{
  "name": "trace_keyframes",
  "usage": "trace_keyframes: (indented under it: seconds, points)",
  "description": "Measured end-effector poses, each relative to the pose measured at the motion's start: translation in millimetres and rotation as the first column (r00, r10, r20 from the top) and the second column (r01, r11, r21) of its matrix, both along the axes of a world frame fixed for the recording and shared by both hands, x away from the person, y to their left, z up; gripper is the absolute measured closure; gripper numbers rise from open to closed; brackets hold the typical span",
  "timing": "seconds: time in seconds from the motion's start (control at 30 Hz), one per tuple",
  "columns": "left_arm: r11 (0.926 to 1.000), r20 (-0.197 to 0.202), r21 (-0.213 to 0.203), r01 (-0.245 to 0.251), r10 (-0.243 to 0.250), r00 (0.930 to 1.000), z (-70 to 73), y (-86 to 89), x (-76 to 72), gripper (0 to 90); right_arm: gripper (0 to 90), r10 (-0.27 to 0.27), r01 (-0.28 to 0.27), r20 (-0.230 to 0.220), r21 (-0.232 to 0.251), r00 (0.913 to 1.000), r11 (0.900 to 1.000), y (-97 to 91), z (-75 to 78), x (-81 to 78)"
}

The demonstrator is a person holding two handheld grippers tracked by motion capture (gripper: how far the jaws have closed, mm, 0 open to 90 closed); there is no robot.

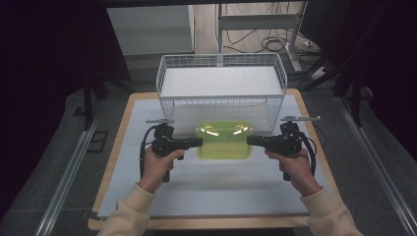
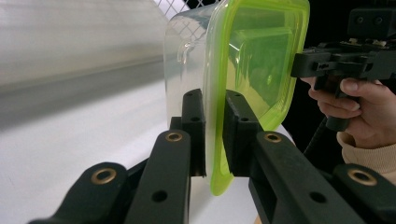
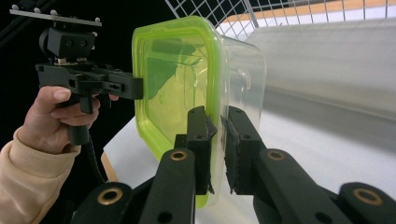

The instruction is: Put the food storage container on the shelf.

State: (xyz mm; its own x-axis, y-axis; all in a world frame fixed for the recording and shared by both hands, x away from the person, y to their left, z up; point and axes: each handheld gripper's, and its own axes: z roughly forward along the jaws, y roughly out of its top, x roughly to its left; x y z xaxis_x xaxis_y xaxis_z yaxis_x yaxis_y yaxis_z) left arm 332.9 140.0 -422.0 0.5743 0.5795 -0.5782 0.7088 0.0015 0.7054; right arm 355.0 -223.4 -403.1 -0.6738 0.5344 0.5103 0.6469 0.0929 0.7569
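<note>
1. The lidded plastic box [image 1: 224, 140] sits between both grippers over the middle of the table [image 1: 206, 196], just before the wire basket [image 1: 221, 83].
2. The left gripper [image 2: 214, 135] pinches its lid rim; the right gripper [image 3: 217, 149] clamps the opposite rim.
3. It looks light, stiff and slippery; holding both rims evenly seems safest.

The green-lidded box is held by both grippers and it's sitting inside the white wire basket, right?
Not quite. Both the left gripper and the right gripper do clamp the green-lidded box, but the high view shows it in front of the white wire basket, not inside it.
</note>
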Motion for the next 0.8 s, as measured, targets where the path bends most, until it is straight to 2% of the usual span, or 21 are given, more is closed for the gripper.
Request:
trace_keyframes:
  seconds: [0.13,0.47,0.6,0.8]
  points:
    - [0.9999,0.023,0.012,-0.001,0.001,0.9997,12.5,1.3,2.3,80.7,81.4,-0.003,0.003,0.013,0.005,0.9999,1.0000,1.3,7.9,1.1]
    - [0.9997,0.044,0.025,0.001,-0.002,0.9990,32.4,1.4,8.4,80.6,81.4,-0.012,0.011,0.046,0.010,0.9989,0.9999,2.7,25.1,4.7]
    - [0.9991,0.067,0.041,0.002,-0.005,0.9978,46.7,0.9,14.2,80.7,81.4,-0.019,0.018,0.058,0.018,0.9981,0.9997,2.4,35.3,8.3]
    - [0.9992,0.072,0.040,0.006,-0.009,0.9974,59.3,0.9,23.4,80.6,81.4,-0.029,0.027,0.073,0.024,0.9969,0.9993,2.6,47.9,14.2]
